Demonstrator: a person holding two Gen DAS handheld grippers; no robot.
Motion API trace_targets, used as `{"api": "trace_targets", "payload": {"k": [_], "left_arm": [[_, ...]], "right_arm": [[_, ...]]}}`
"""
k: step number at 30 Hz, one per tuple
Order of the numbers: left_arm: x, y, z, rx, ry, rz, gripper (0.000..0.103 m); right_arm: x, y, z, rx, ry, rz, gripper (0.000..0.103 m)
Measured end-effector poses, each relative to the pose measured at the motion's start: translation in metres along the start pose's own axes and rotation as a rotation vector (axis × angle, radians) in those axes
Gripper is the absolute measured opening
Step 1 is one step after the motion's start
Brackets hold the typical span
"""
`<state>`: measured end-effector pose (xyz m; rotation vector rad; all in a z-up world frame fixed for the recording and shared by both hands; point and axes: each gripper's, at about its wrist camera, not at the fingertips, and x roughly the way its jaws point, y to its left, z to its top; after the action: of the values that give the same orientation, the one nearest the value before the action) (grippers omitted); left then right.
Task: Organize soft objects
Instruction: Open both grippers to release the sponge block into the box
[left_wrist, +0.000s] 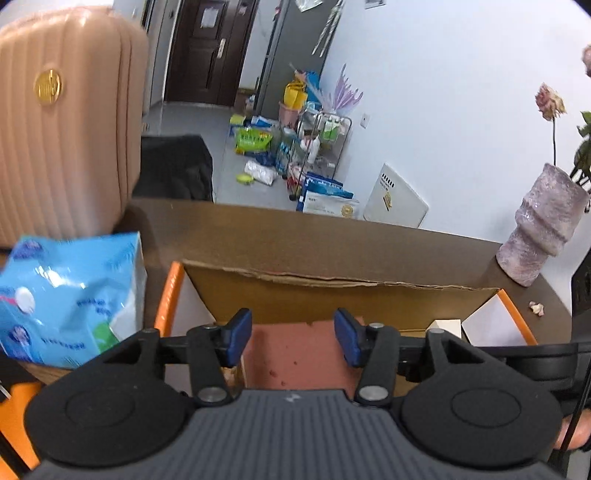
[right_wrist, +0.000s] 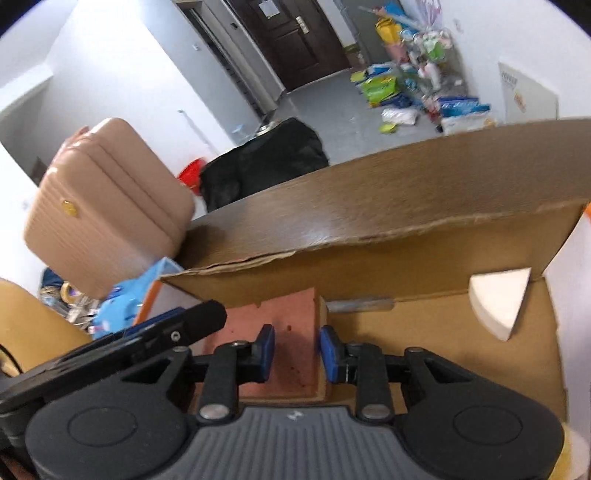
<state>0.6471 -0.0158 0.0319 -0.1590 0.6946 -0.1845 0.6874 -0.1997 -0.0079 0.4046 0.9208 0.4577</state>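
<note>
A pink sponge (left_wrist: 295, 354) lies flat in the left part of an open cardboard box (left_wrist: 332, 295). My left gripper (left_wrist: 293, 339) is open over the sponge's near end, its blue pads standing off either side without pressing it. In the right wrist view the same pink sponge (right_wrist: 291, 347) shows its tan side. My right gripper (right_wrist: 297, 352) is shut on its right portion, one pad on the pink top and the other at the tan edge. The left gripper's black finger (right_wrist: 192, 321) pokes in from the left. A white wedge sponge (right_wrist: 498, 306) lies at the far right of the cardboard box (right_wrist: 443, 350).
The box sits in an orange-rimmed white tray (left_wrist: 168, 295) on a brown table (left_wrist: 332, 236). A blue plastic packet (left_wrist: 70, 295) and a beige ribbed suitcase (left_wrist: 66, 122) stand at the left, and a pale purple vase (left_wrist: 543, 229) at the right. Beyond the table, clutter covers the floor.
</note>
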Motion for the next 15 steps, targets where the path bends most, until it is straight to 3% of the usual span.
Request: {"api": "trace_targets", "payload": {"k": [6,8,10,13,15], "left_arm": [[-0.042,-0.009,0.011,0.065,-0.037,0.004,0.069],[-0.060,-0.012,0.015,0.087,-0.045,0.016,0.072],[-0.081,-0.014,0.015,0.111,-0.058,0.033,0.073],[-0.112,-0.019,0.007,0.159,-0.081,0.067,0.078],[-0.134,-0.024,-0.003,0.190,-0.117,0.088,0.088]], "right_arm": [[-0.044,0.016,0.003,-0.062,-0.059,-0.092,0.034],[-0.070,0.029,0.002,-0.134,-0.083,-0.164,0.040],[-0.098,0.040,-0.002,-0.216,-0.117,-0.249,0.052],[-0.137,0.052,-0.015,-0.315,-0.162,-0.350,0.060],[-0.164,0.057,-0.027,-0.352,-0.224,-0.406,0.070]]}}
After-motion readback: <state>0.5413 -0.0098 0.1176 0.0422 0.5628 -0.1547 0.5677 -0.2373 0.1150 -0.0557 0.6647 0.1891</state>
